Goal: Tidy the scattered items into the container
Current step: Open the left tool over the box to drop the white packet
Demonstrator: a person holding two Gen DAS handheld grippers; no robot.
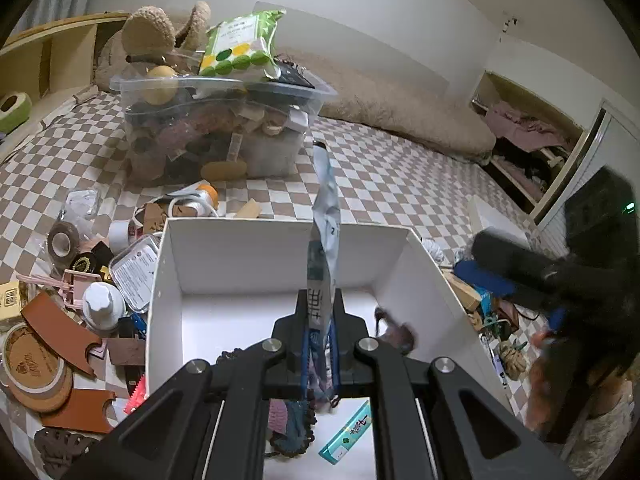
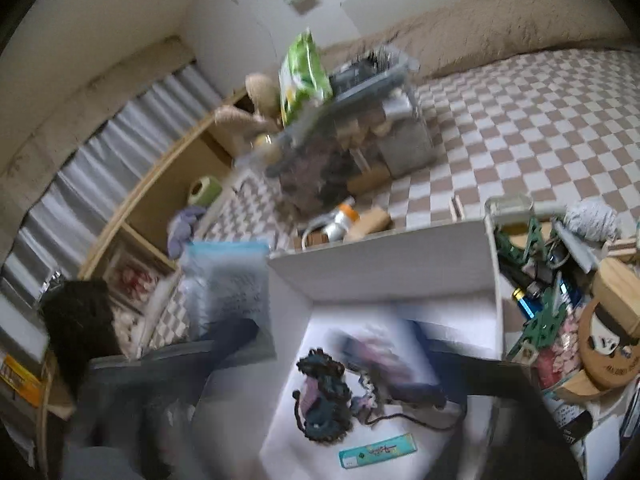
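The white open box (image 1: 276,252) sits on the checked sheet right in front of me. My left gripper (image 1: 320,332) is shut on a pale blue flat packet (image 1: 326,208), held upright over the box; the right wrist view shows the packet (image 2: 228,280) left of the box wall (image 2: 384,264). On the box floor lie a dark teal and pink crocheted piece (image 2: 324,396) and a slim teal packet (image 2: 378,450). A blurred pink and dark item (image 2: 384,356) is among them. My right gripper (image 2: 352,356) is blurred, its jaws wide apart over the box, pressing on nothing. It also shows as a black blur, the right gripper (image 1: 520,292).
A clear plastic bin (image 1: 224,120) packed full, with a green snack bag (image 1: 240,44) on top, stands behind the box. Tape rolls (image 1: 64,240), a white bottle (image 1: 102,304) and leather pieces (image 1: 56,320) crowd the left. Yarn (image 2: 592,216) and green parts (image 2: 548,320) lie right.
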